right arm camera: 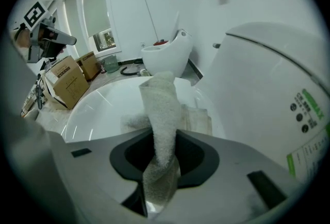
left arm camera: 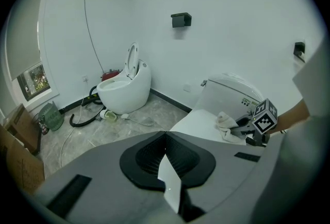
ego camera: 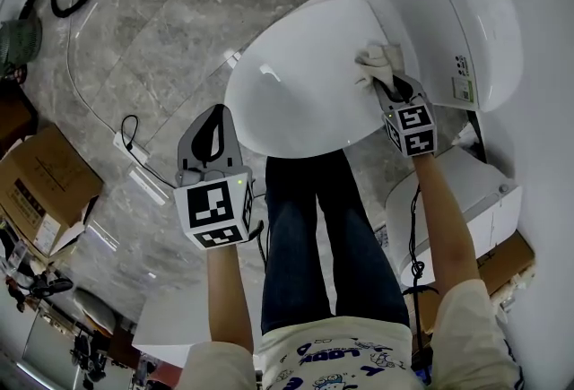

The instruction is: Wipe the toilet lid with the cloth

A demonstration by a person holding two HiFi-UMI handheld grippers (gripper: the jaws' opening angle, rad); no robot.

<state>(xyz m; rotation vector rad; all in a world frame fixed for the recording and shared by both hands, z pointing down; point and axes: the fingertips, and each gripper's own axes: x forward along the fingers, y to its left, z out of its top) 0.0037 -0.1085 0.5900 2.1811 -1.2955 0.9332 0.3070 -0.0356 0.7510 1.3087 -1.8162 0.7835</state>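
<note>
**Wipe in hand: cloth on lid at the hinge end, most of the lid yet to cover**

- Right hand-held gripper (ego camera: 386,85) is pinching the cloth (ego camera: 378,61). The cloth sits on the toilet lid (ego camera: 296,83) at about 2 o'clock of the lid in head view, right up against the rear body.
- Left hand-held gripper (ego camera: 215,121) has its jaws pressed together with nothing in them. It's parked off the lid at about 7 o'clock, above the floor, taking no part in the wipe.
- Step, as I judge it: wiping is under way at the back edge. The broad front of the lid, toward 8 o'clock, has no cloth on it.
- Next move likely needs a drag from 2 toward 8 o'clock with steady downward pressure, keeping the loose cloth end flat on the lid and not bunched under the jaws.

View differences:
- Right gripper view: a cloth (right arm camera: 161,130) strand runs straight through the jaws, with the folded part lying on the lid (right arm camera: 98,109) beyond. Head view hides that grip detail.
- Left gripper view: side look at the right hand-held gripper (left arm camera: 242,127) and cloth (left arm camera: 225,122) touching the lid. It also shows a second toilet (left arm camera: 124,89) at 10 o'clock with its seat raised, which head view doesn't show.
- Only head view places both grippers relative to the lid.
</note>
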